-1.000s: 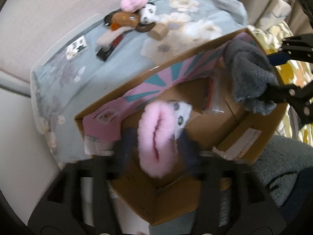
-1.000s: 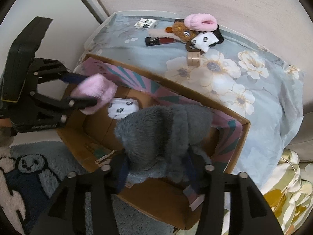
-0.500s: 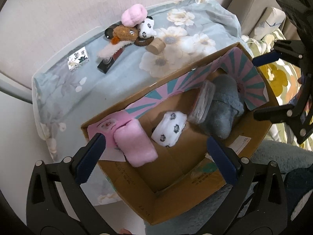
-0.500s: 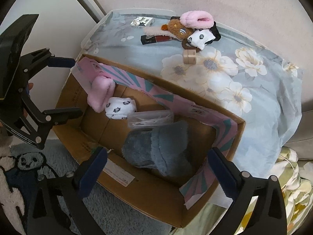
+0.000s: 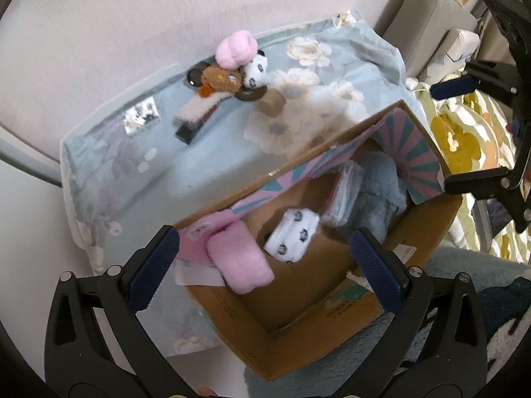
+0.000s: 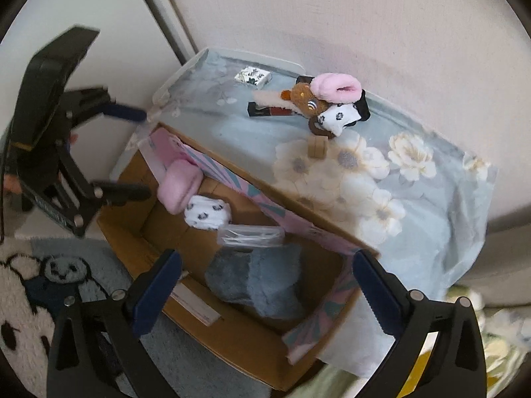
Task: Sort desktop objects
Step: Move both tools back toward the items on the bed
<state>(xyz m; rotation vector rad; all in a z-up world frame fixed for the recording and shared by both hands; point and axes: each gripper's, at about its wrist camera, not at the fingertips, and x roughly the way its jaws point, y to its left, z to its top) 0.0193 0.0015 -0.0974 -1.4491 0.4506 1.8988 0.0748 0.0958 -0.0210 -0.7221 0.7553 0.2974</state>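
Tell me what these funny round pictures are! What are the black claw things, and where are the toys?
Each picture comes from a camera riding on a gripper that a person holds. The left gripper and right gripper are both open and holding nothing. Below them is a cardboard box with a pink fluffy slipper, a white spotted sock and a grey fluffy slipper inside. More soft things wait in a pile on the flowery cloth.

Pink slipper point(image 5: 242, 265) inside cardboard box point(image 5: 318, 341)

Pale wall point(image 6: 365, 16), floral-clothed table point(image 6: 431, 199), panda rug point(image 6: 30, 285) below.
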